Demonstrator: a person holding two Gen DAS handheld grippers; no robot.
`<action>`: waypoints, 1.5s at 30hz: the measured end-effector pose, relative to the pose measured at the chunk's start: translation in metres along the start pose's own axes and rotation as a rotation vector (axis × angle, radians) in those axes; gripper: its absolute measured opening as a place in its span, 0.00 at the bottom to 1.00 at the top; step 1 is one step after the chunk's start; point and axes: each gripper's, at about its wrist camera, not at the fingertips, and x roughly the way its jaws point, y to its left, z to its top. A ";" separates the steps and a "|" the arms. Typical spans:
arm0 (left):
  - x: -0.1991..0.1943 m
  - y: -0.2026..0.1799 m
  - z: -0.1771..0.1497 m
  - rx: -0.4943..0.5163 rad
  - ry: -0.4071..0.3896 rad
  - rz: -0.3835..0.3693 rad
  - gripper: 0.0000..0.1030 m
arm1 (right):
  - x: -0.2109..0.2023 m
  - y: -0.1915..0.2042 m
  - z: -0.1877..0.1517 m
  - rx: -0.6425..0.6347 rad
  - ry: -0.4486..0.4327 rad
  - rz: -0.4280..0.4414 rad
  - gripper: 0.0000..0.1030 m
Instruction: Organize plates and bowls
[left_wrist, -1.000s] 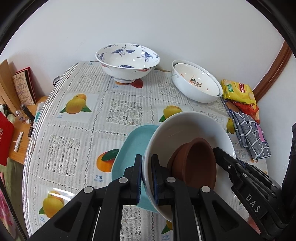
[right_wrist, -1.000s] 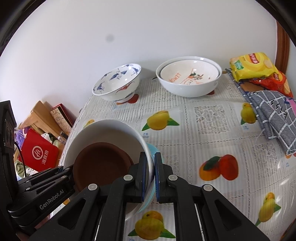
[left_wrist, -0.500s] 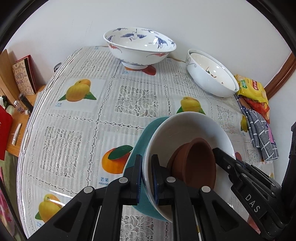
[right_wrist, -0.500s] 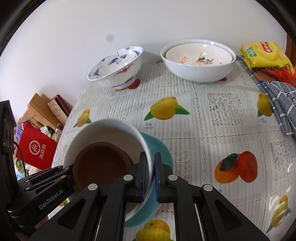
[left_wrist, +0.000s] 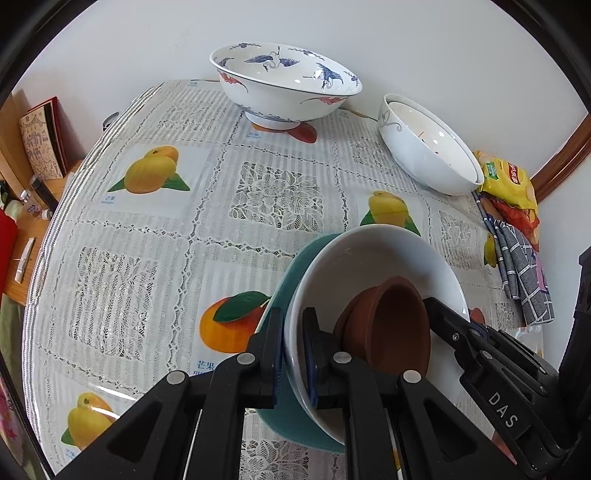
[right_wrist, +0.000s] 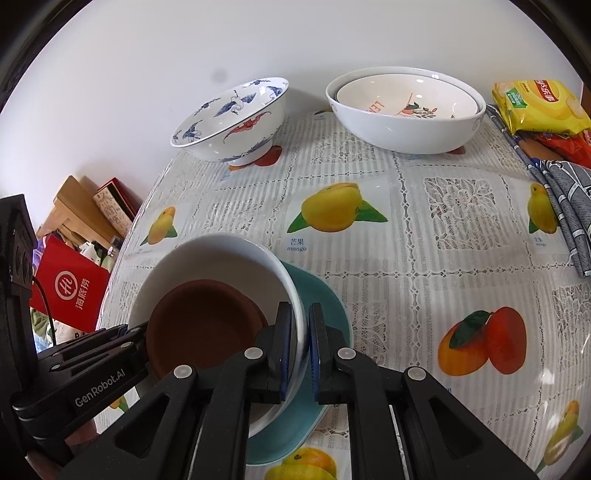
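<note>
glazed white ceramic: the white bowl (left_wrist: 373, 258) carries a brown dish (left_wrist: 391, 328) nested inside and sits over a teal plate (left_wrist: 291, 269), at the near side of the table (left_wrist: 147, 240) with its fruit-print cloth.

left gripper (left_wrist: 293, 354): jaws clamped across the bowl's rim wall, one pad outside, one inside. right gripper (right_wrist: 299, 347): same pinch on the opposite rim. two-point carry, both grips thin-edge only.

whether the teal plate rests on the cloth or hangs with the bowl: cannot tell from either wrist view; its lower edge looks at or very near the table.

handling judgement: stack is stiff, brittle, fairly heavy for rim pinches. glaze is slick, so the pads could creep if the bowl tilts. brown dish is loose inside, leaning toward one wall; it may slide or clack if the bowl is set down unevenly. keep both sides level, lower slowly, let go only once the base bears weight.

elsewhere: blue-patterned bowl (right_wrist: 236, 122) and a nested white pair (right_wrist: 406, 110) stand at the far edge, well apart from the held stack. snack bags (right_wrist: 539, 107) and a checked cloth (right_wrist: 569, 192) lie at the right edge.
</note>
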 end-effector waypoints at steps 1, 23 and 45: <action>0.000 0.001 0.000 0.001 0.002 -0.001 0.10 | 0.000 0.001 0.000 -0.001 0.000 -0.002 0.09; -0.024 -0.001 -0.008 -0.010 0.014 -0.017 0.32 | -0.021 0.006 -0.006 -0.020 -0.020 -0.024 0.18; -0.120 -0.053 -0.077 0.131 -0.156 -0.024 0.56 | -0.137 -0.017 -0.075 -0.009 -0.117 -0.162 0.42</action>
